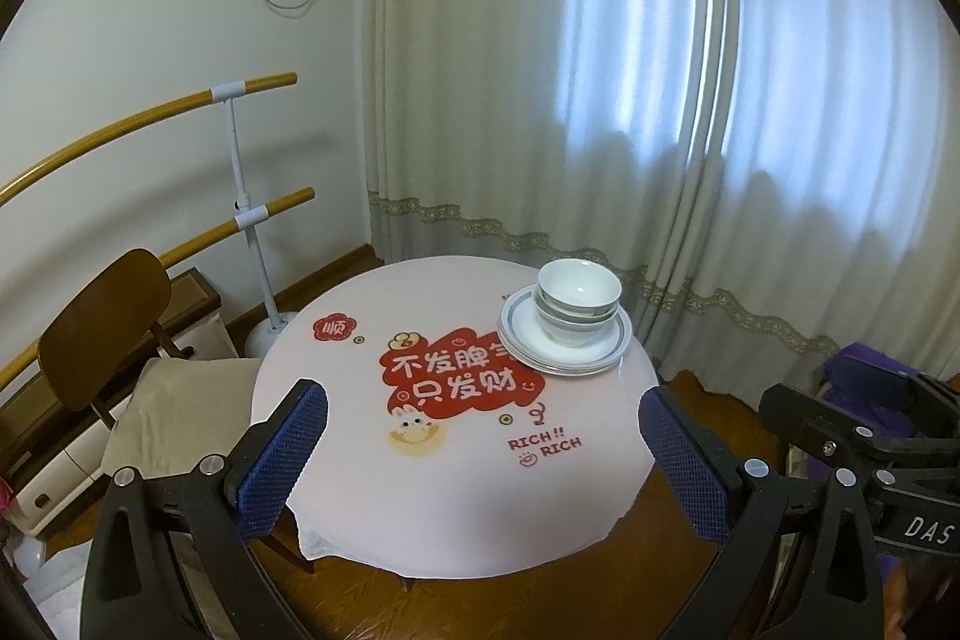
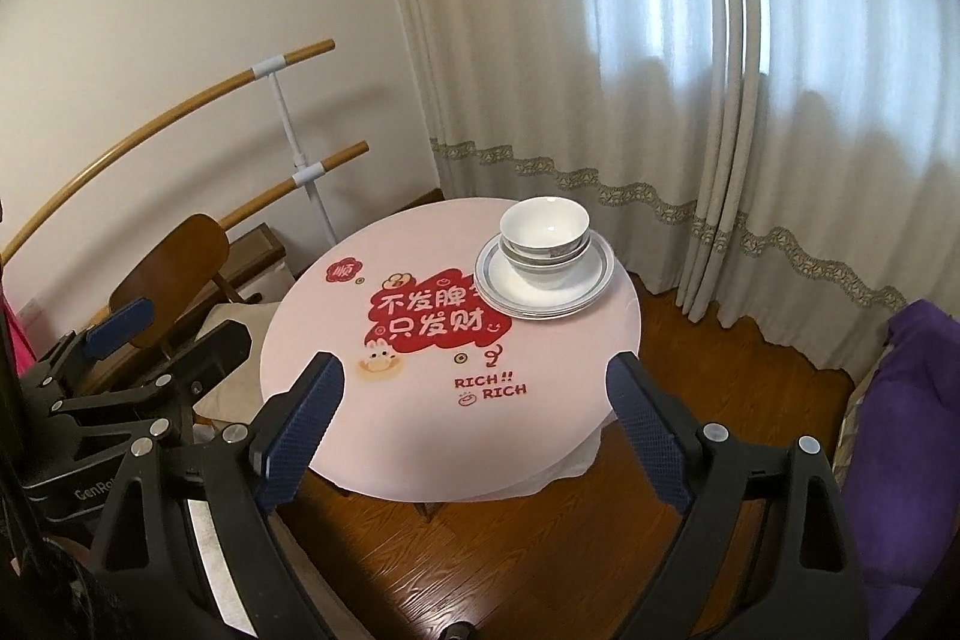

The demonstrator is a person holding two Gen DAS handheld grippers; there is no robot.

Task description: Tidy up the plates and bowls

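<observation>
A stack of white bowls (image 1: 577, 301) (image 2: 545, 241) sits on a stack of white plates with grey rims (image 1: 600, 352) (image 2: 585, 280) at the far right of a round table with a pink printed cloth (image 1: 420, 490) (image 2: 420, 436). My left gripper (image 1: 483, 436) is open and empty, held high above the table's near edge. My right gripper (image 2: 474, 406) is open and empty, also high and back from the table. The left gripper also shows at the left edge of the right wrist view (image 2: 150, 334).
A brown wooden chair (image 1: 102, 328) (image 2: 174, 274) with a beige cushion stands left of the table. A wooden double barre (image 1: 240, 214) (image 2: 300, 160) runs along the wall. Curtains (image 1: 600, 100) hang behind. Purple fabric (image 2: 912, 430) lies on the right. The floor is dark wood.
</observation>
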